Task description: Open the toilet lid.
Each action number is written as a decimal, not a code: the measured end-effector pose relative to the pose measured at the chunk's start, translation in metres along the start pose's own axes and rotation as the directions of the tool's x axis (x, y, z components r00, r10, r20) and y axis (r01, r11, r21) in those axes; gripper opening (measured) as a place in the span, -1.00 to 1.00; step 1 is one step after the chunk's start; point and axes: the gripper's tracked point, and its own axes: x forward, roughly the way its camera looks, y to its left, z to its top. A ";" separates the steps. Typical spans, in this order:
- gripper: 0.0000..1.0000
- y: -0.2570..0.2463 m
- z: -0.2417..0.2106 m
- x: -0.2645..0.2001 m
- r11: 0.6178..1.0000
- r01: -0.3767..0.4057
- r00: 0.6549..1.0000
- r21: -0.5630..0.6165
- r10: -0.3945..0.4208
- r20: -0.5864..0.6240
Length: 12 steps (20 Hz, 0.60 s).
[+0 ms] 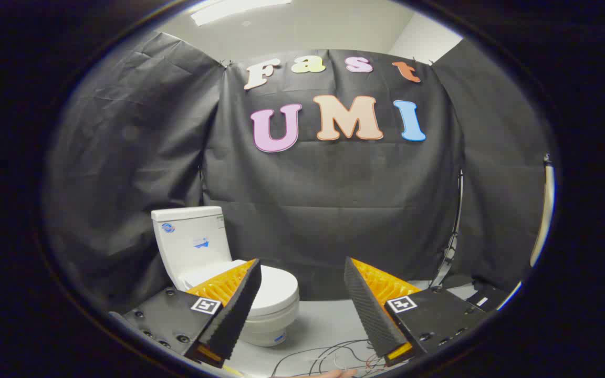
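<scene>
A small white toilet (213, 262) stands on the grey floor against the black cloth wall, its tank at the back and its lid (276, 289) lying flat and closed over the bowl. My gripper (302, 262) is open, with a wide gap and nothing between the fingers. The left finger (234, 310), black ribbed pad on orange, overlaps the near side of the bowl and lid in the view. The right finger (368, 310) is well off to the toilet's right. The toilet lies beyond the fingertips, apart from them.
Thin loose wires (329, 354) lie on the grey floor (323, 320) just ahead of the fingers. A stand with a curved pole (455, 231) rises at the right by the cloth wall. A fingertip of a hand (329, 374) shows at the bottom.
</scene>
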 end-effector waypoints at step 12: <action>0.97 0.000 0.000 0.000 1.000 0.000 1.000 0.001 0.000 0.000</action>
